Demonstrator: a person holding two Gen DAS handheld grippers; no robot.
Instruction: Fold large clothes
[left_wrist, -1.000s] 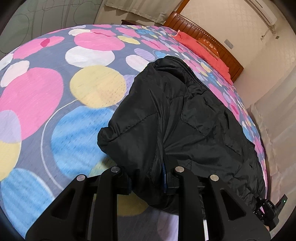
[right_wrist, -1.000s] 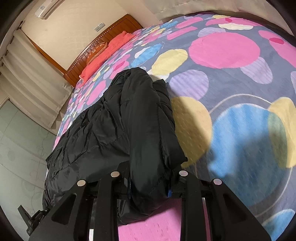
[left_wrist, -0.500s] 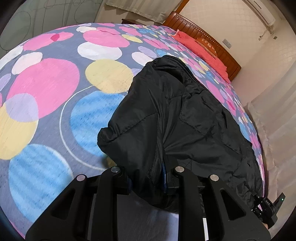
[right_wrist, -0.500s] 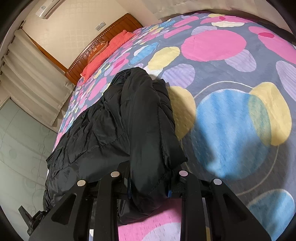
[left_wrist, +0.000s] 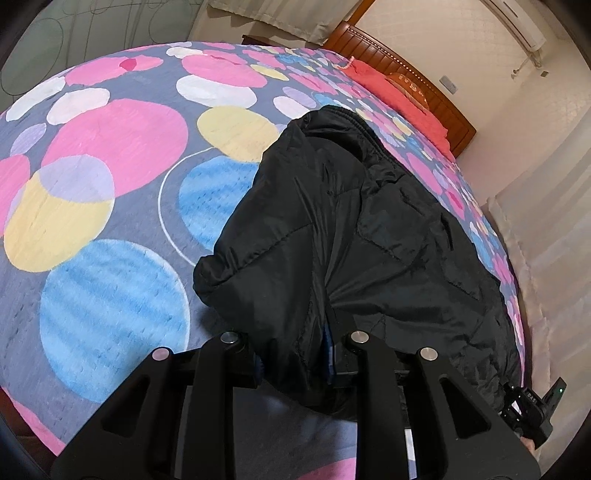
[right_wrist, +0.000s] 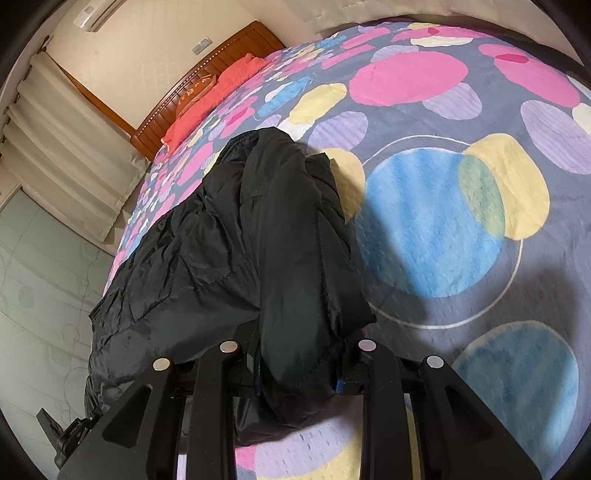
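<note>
Both grippers clamped on a black quilted padded jacket (left_wrist: 351, 236) over a bed.

The left gripper (left_wrist: 295, 354) and the right gripper (right_wrist: 299, 363) each pinch a bunched fold of jacket edge between their pads. The jacket lies across the grey bedspread with coloured circles (left_wrist: 110, 206), extending toward the wooden headboard (left_wrist: 417, 88).

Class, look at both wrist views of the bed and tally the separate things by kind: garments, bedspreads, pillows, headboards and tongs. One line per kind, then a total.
Black jacket: 1
Spotted bedspread: 1
Red pillow: 1
Wooden headboard: 1
Tongs: 2, the left tongs and the right tongs, each shut on the jacket
Total: 6
</note>
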